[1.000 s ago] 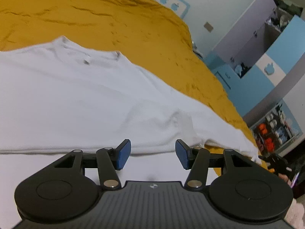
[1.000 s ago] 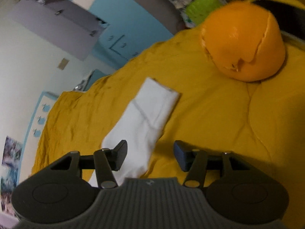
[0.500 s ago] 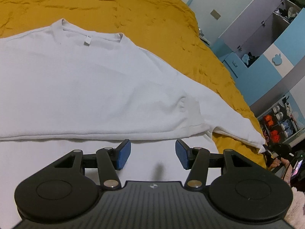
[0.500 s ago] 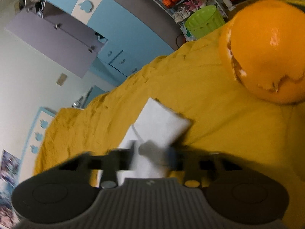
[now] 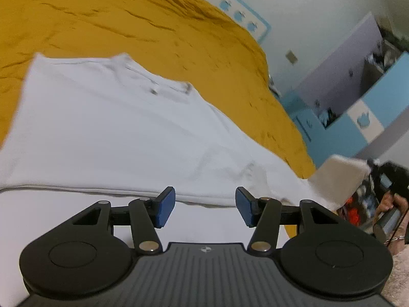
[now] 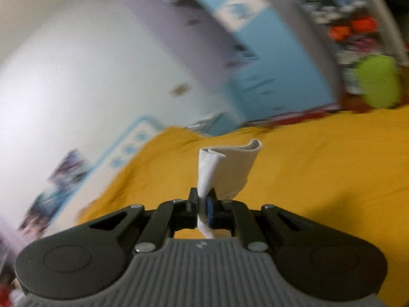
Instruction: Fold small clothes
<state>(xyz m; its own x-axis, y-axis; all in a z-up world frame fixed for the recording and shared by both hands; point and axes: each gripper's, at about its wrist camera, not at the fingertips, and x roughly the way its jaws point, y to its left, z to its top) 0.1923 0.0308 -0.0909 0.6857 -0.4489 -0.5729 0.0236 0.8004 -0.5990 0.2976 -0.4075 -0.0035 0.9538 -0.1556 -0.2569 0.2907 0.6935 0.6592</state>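
Observation:
A white long-sleeved shirt lies flat on the mustard-yellow bedspread, collar away from me. My left gripper is open and empty, just above the shirt's near part. The shirt's right sleeve end is lifted off the bed at the right. In the right wrist view my right gripper is shut on that white sleeve cuff, which stands up from the jaws above the bedspread.
A blue and grey wardrobe stands beyond the bed's right side. A green bin and shelves with shoes are past the bed edge in the blurred right wrist view. A person's hand shows at the far right.
My right gripper has shut on the sleeve cuff and lifted it off the bed, swinging the view up. The left gripper stayed open and shifted slightly over the shirt.

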